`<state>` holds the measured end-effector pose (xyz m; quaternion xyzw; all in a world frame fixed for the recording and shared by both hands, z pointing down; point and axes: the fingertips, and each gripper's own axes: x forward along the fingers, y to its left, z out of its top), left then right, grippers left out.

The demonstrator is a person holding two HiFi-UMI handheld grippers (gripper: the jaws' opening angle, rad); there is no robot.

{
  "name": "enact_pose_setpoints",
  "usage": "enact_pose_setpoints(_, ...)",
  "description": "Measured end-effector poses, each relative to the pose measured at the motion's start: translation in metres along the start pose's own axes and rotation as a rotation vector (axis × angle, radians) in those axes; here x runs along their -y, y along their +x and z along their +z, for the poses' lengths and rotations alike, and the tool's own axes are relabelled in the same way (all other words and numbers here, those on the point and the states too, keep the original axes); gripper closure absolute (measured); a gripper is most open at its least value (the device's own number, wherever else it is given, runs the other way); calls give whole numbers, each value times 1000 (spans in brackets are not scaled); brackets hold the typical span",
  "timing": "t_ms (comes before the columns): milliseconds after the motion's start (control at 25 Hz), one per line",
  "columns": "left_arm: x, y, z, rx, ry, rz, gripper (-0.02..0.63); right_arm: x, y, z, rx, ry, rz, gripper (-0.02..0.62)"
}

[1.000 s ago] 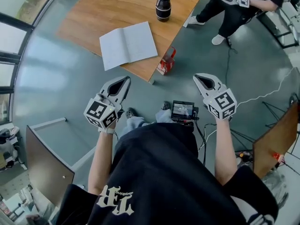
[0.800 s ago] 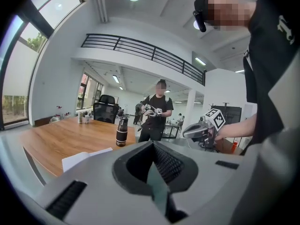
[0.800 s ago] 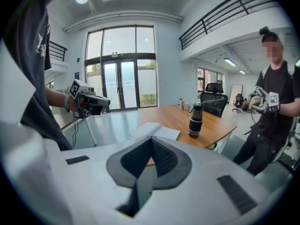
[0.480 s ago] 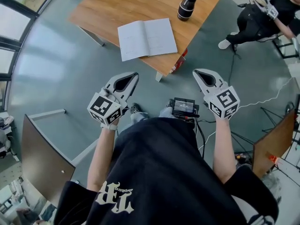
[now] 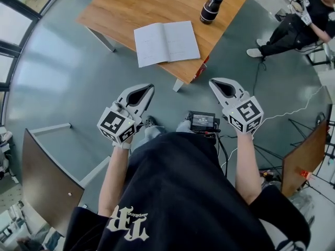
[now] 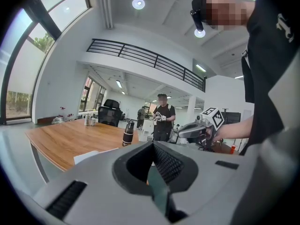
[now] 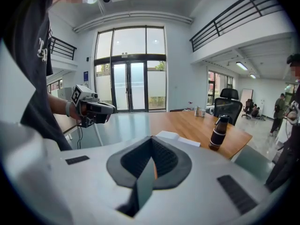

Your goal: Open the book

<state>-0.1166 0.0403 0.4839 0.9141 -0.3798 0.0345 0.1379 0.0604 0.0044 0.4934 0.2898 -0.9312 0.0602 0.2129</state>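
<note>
Lying open on the table [image 5: 131,4], the book [image 5: 166,43] sits well ahead of the left gripper [image 5: 148,88] and right gripper [image 5: 213,82], both clenched empty.

Your book [image 5: 166,42] lay open, flat, white pages up, near the wooden counter's [image 5: 152,4] front edge.

The person wears a black short-sleeved T-shirt [image 5: 178,192] with white lettering [image 5: 128,225] on the back, and grey-blue trousers [image 5: 152,137]. The left gripper [image 5: 148,89] and right gripper [image 5: 214,82] each have a light-grey shell, dark ribbed pads [image 6: 166,164] and a cube [image 5: 116,126] with black-and-white square markers.
</note>
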Motion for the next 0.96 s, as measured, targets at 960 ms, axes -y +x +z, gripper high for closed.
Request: enact_pose_setpoints(960,18,30,2,-13,12,-34,600,11,-8,-7,-14,-24,8,606)
